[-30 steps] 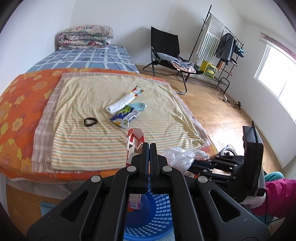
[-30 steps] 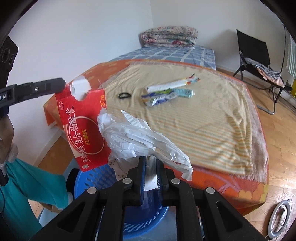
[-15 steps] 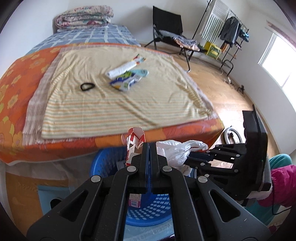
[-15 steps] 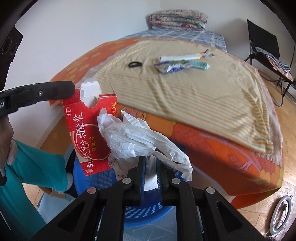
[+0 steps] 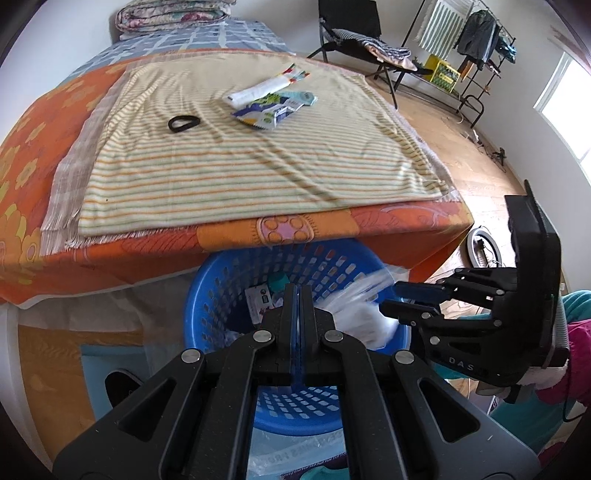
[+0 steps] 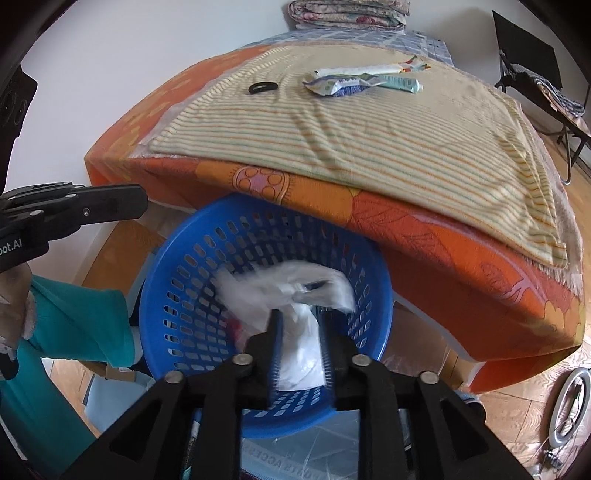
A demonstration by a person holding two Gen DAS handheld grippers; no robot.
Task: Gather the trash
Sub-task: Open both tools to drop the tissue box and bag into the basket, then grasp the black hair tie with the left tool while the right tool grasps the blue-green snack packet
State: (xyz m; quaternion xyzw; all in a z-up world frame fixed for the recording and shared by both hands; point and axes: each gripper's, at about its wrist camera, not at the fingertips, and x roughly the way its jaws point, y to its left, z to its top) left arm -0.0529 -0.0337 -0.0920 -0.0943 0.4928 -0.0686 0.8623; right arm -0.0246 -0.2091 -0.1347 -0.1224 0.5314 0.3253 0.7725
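Note:
A blue perforated basket [image 5: 207, 284] [image 6: 159, 266] stands on the floor against the bed's edge. My left gripper [image 5: 297, 293] hangs over it, shut, with nothing between its fingers; it also shows at the left in the right wrist view [image 6: 142, 203]. My right gripper [image 6: 300, 325] [image 5: 390, 295] is over the basket with its jaws opening. A crumpled white plastic bag [image 6: 295, 291] [image 5: 354, 310], blurred, sags between them into the basket. On the striped blanket [image 5: 240, 173] lie a snack wrapper [image 5: 264, 112], a long white wrapper [image 5: 266, 86], a teal tube [image 5: 304, 98] and a black hair tie [image 5: 184, 123].
The orange bed [image 5: 314, 229] overhangs the basket's far rim. A person's teal trouser leg [image 6: 74, 317] is left of the basket. A folding chair [image 5: 347, 29], a clothes rack [image 5: 476, 33] and a ring light [image 5: 484, 251] stand on the wooden floor.
Both grippers have sunk toward the basket. The red carton has left the left gripper. The right jaws have parted, and the white bag droops down into the basket.

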